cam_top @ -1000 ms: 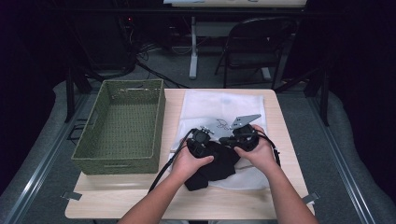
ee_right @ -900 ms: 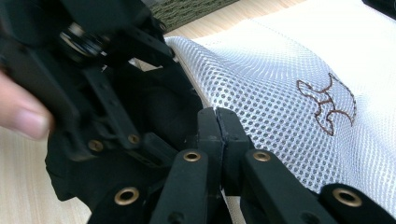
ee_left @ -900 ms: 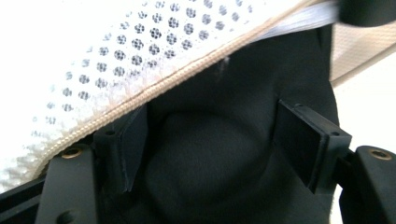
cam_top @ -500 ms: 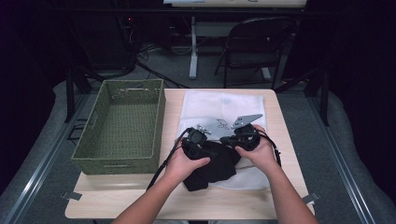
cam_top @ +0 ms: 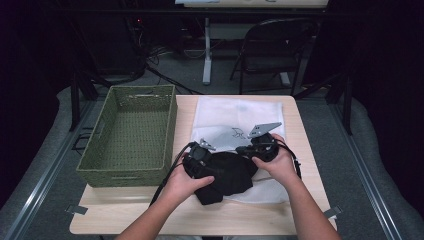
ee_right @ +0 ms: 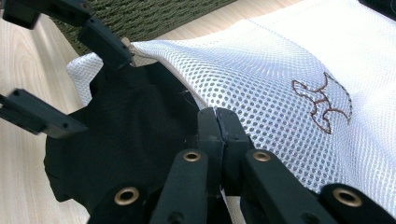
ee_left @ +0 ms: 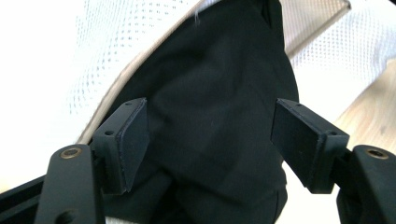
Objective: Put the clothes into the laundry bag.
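Black garment [cam_top: 226, 175] half inside white mesh laundry bag [cam_top: 240, 120], bunched at the bag's mouth near the tabletop's front edge, right of green woven basket [cam_top: 131, 135]. Right gripper [ee_right: 218, 122] pinched shut on the bag's upper hem, holding the mouth up; left gripper [ee_left: 212, 140] spread wide over the dark cloth, gripping nothing. Likely risks: thin hem slipping from the pinch and the mouth collapsing; cloth snagging on the zipper edge; a shallow bite merely pushing the bag toward the table's far edge.

L gripper [cam_top: 201, 159] shifted left; black garment [cam_top: 227, 175] spread.
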Available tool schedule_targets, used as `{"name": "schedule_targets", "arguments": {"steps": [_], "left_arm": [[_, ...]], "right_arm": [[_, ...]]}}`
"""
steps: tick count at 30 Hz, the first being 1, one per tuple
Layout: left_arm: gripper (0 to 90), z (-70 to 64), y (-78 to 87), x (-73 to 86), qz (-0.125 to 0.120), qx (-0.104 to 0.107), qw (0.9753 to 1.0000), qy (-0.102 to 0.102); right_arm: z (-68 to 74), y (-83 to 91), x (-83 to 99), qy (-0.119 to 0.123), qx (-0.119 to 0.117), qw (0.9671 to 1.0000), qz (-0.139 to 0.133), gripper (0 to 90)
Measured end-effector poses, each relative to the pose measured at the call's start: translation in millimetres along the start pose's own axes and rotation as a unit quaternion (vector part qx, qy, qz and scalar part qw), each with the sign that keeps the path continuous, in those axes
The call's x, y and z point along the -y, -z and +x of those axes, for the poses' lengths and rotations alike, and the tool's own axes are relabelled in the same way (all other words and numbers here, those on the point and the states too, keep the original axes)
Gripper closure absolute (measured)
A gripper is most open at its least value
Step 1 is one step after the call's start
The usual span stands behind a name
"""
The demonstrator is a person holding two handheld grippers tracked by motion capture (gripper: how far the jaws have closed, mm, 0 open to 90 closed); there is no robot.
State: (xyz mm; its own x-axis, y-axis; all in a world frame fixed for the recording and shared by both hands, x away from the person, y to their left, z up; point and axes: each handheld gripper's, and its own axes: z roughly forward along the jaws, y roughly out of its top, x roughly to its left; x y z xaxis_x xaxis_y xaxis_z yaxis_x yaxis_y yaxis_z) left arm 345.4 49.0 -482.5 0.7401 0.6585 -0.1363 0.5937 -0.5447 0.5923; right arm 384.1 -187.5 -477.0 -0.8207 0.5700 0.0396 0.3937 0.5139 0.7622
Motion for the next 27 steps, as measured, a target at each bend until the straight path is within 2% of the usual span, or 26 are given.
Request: {"name": "schedule_targets", "arguments": {"steps": [6, 17, 27], "left_arm": [[27.1, 3.0, 1.7, 10.9, 0.009, 0.001, 1.0000, 0.003], [25.1, 0.6, -5.1, 27.0, 0.024, 0.019, 0.9995, 0.009], [24.2, -0.3, -17.6, 40.9, 0.042, 0.029, 0.9986, 0.014]], "right_arm": [[0.4, -0.2, 0.0, 0.000, 0.000, 1.0000, 0.001, 89.8], [1.1, -0.8, 0.5, 0.002, -0.001, 1.0000, 0.002, 89.8], [1.9, -1.1, 0.7, 0.001, -0.001, 1.0000, 0.003, 89.7]]}}
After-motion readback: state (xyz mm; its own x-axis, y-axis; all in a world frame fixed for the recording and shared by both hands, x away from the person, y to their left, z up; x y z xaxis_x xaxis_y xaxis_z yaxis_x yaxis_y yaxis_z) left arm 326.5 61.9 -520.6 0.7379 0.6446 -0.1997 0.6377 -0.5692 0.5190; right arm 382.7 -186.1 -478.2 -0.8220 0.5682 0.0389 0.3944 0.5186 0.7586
